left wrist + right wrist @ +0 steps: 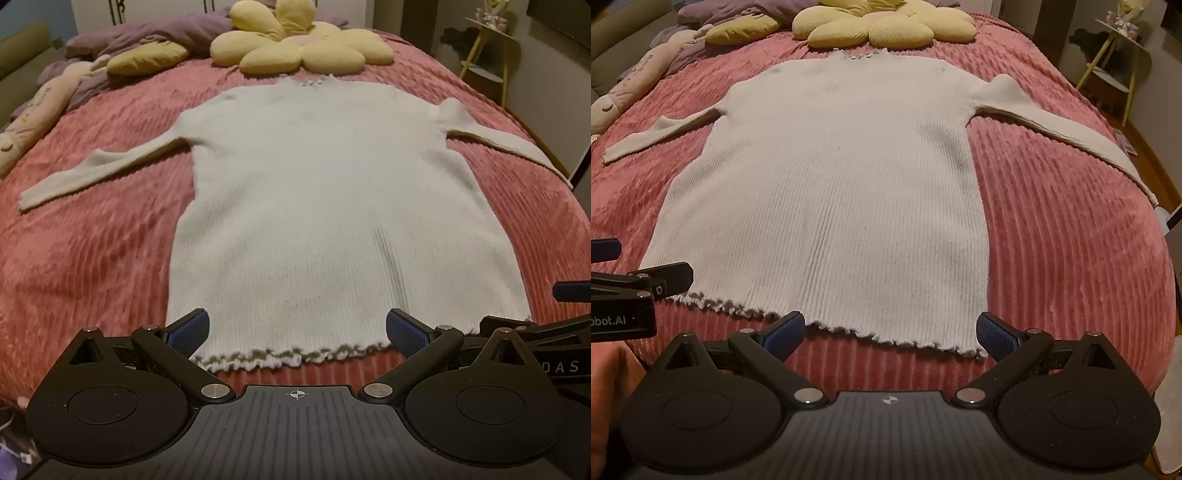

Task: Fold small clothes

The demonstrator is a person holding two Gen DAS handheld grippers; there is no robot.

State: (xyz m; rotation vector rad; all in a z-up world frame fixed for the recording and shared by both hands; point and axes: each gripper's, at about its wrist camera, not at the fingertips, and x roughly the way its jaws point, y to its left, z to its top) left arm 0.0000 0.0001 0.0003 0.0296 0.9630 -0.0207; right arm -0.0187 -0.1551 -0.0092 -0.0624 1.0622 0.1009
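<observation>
Your left gripper (297,332) and right gripper (890,332) hover level, side by side, at the sweater's (332,206) hem. Both have fingers spread wide, grasping nothing.

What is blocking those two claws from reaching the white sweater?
Nothing visible. The sweater lies flat on the pink bedspread, its ruffled hem just ahead of the open left gripper and open right gripper.

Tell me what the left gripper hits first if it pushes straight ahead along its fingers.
Most likely the white sweater: the open left gripper points at its frilled hem, which lies flat on the pink bedspread just ahead of the fingertips. Height above the bed is unclear, so it might skim over the fabric.
</observation>
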